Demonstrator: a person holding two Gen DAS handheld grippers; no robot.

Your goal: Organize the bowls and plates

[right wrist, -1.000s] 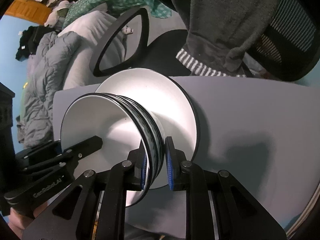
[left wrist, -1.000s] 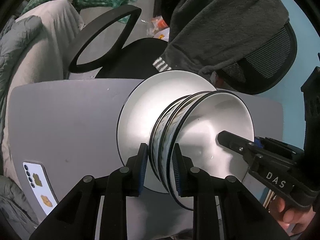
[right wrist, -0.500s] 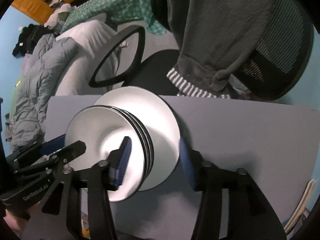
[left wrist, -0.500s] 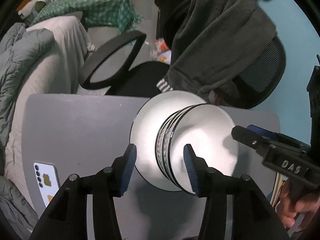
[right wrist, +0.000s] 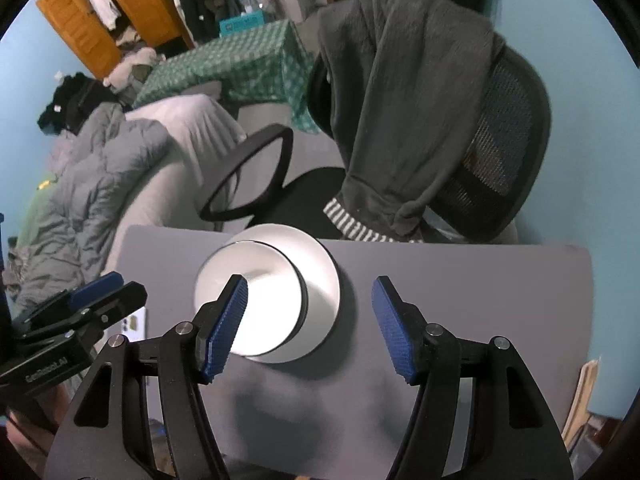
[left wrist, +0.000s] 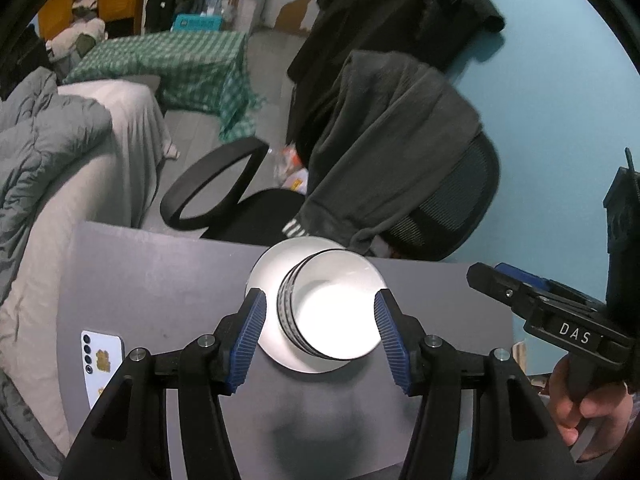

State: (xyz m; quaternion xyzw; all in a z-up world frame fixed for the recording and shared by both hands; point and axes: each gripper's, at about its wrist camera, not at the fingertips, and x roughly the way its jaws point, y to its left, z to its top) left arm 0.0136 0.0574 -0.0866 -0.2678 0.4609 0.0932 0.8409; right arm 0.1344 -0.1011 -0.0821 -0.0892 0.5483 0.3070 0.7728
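I am holding both grippers apart from the stack now, and the reason is plain: the nested white bowls with black rims [left wrist: 334, 314] are sitting inside the wide white plate [left wrist: 264, 280] on the grey tabletop [left wrist: 160, 280], toward its far edge near the black mesh office chair [left wrist: 452, 208]; they need no support from me.

My left gripper [left wrist: 320, 332] is hanging above the stack with its blue ribbed pads [left wrist: 248, 332] spread wide; its jaws have just been opening and nothing is between them, since the bowls lie well below. My right gripper [right wrist: 306, 328] is doing likewise, its jaws also just opened and empty, the stack showing under its left pad [right wrist: 226, 324] only because I am looking down past it.

I am judging the stacking finished: small dishes inside the large one (the tidy order for a cupboard); the stack is looking level, so I am expecting no slip.

A white phone with a sticker [left wrist: 102, 364] is lying at the table's near left corner, well apart from the dishes, so it is posing no obstacle.
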